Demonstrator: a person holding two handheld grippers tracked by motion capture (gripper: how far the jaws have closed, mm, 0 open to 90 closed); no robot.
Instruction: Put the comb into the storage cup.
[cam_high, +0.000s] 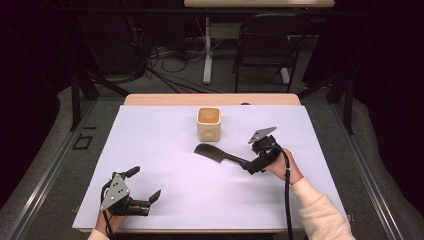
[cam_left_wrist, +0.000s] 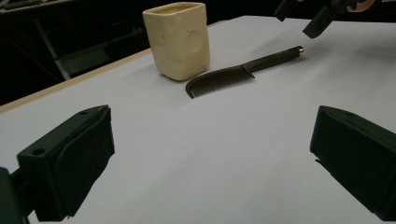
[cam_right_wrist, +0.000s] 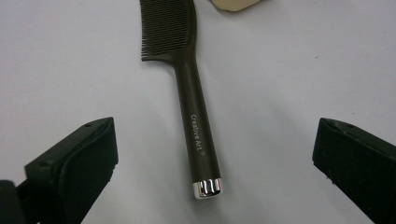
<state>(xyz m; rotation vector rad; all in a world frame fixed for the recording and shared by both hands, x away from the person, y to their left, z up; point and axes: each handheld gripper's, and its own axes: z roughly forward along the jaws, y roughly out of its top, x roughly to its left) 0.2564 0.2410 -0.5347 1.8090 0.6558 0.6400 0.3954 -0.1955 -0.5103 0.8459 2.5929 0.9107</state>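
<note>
We are centring the spread right hand-held gripper (cam_right_wrist: 210, 172) over the comb (cam_right_wrist: 194, 121) handle; the left hand-held gripper (cam_high: 134, 192) is resting spread.

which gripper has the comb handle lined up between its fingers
The right gripper: its open fingers straddle the comb handle's silver-capped end. The left gripper sits open at the near left corner, far from it.

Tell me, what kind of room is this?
Probably a lab or recording studio, not a home: dark curtains ring the table, loose cables trail across the floor behind it, and a folding chair stands there.
</note>
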